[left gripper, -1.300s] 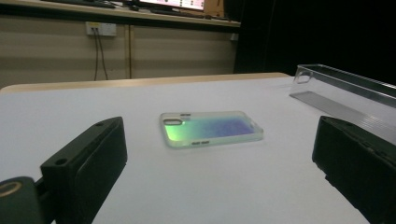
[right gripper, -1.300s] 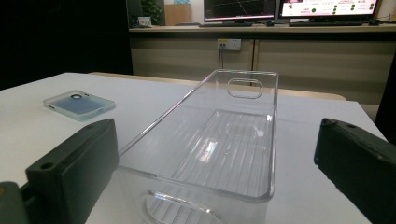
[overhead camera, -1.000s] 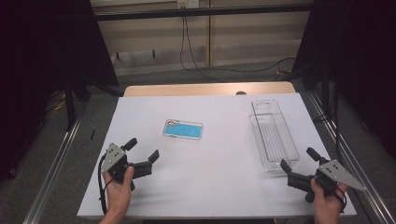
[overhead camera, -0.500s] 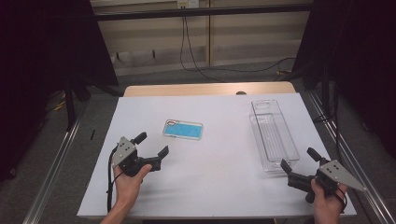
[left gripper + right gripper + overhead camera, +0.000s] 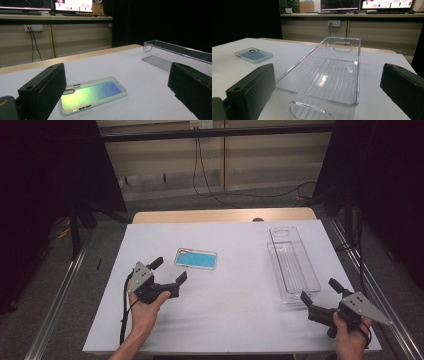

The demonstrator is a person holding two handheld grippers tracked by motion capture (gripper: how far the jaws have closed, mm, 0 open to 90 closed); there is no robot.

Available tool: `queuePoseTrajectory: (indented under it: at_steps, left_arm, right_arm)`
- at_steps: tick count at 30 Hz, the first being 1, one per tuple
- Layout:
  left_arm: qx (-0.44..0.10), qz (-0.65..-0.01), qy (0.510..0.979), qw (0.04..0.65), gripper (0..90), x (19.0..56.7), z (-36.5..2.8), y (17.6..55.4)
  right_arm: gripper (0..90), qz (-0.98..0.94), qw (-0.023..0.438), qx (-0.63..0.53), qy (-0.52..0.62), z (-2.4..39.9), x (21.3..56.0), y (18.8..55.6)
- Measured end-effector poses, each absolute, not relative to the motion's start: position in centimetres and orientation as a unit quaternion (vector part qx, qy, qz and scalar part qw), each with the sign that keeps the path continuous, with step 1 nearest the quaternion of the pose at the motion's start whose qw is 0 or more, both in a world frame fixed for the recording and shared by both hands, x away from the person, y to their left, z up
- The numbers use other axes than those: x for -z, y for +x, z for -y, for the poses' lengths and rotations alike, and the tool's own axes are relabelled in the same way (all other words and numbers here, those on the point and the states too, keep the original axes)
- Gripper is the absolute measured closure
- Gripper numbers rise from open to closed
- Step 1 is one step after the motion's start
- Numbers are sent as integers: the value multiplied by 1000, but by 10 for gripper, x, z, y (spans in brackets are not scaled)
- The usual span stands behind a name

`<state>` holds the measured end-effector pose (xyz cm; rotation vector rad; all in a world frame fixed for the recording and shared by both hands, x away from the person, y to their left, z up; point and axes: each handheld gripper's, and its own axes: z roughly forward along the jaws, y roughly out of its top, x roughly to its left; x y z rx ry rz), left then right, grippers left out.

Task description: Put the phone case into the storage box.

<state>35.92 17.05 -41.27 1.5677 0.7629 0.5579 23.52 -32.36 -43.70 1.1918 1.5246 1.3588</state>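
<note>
The phone case [image 5: 196, 258] lies flat on the white counter [image 5: 230, 320], a little left of the middle and toward the far edge, with its camera cut-out at the left end. The left tool [image 5: 169, 274] hovers just short of its near-left corner, jaws standing wide apart and aimed at it; in the left gripper view the phone case [image 5: 93, 94] sits between the two black jaws, a short way ahead of them and not touched. The right tool [image 5: 320, 297] waits near the counter's near-right corner, its jaws also spread, with nothing between them but the near end of the clear bin [image 5: 293, 265], which runs along the right edge.

The case looks like a thin shell of glossy, iridescent plastic, so it is probably very light and somewhat flexible, bending if squeezed hard across its width. Its smooth sheen suggests it will slide on the counter rather than stay put when nudged. Because it lies so flat, a pinch from above onto the face would find little to grip. The better hold is likely across the two long side walls near the middle, jaws lowered until they straddle the raised rim, or on one short end where the rim is stiffest. A gentle closing force should be enough; the main risk is the case skating away or popping out sideways.
</note>
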Motion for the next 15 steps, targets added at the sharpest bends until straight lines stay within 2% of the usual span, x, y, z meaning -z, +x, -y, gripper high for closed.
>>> queuePoseTrajectory:
  at_steps: [15]
  left_arm:
    - [-252,-325,674,613,29,401,-152,387]
  right_arm:
    - [0,-597,380,-531,465,324,437,234]
